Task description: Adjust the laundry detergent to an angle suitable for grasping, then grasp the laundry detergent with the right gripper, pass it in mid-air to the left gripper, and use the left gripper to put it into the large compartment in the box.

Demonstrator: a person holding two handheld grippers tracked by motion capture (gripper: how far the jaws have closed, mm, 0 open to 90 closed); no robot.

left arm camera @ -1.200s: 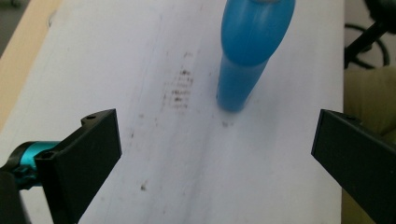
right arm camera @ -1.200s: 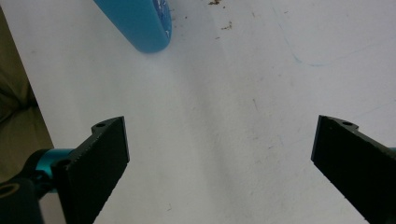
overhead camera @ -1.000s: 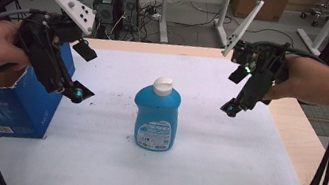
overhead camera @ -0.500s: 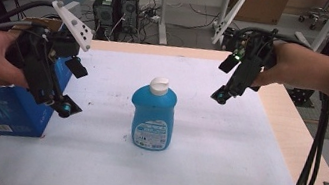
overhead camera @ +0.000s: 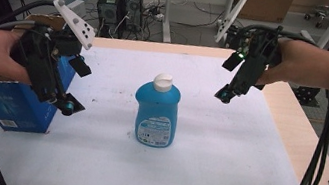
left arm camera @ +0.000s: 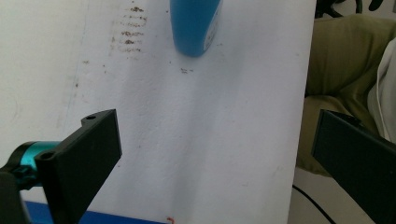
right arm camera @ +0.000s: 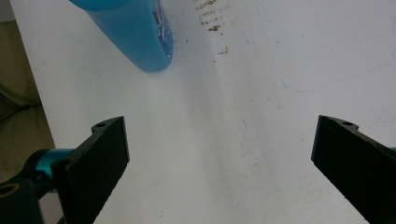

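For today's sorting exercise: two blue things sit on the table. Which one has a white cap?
The blue bottle, upright mid-table between both tongs, has the white cap. The blue box at the left edge has none.

Both black grippers have flat jaws, teal knobs and black cables; the left gripper [overhead camera: 74,82] carries a grey three-cornered plate.

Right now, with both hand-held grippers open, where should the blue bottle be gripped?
Probably around the narrower shoulder just under the white cap of the blue bottle, coming in level from the right. It stands upright and free; the right hand-held gripper is open.
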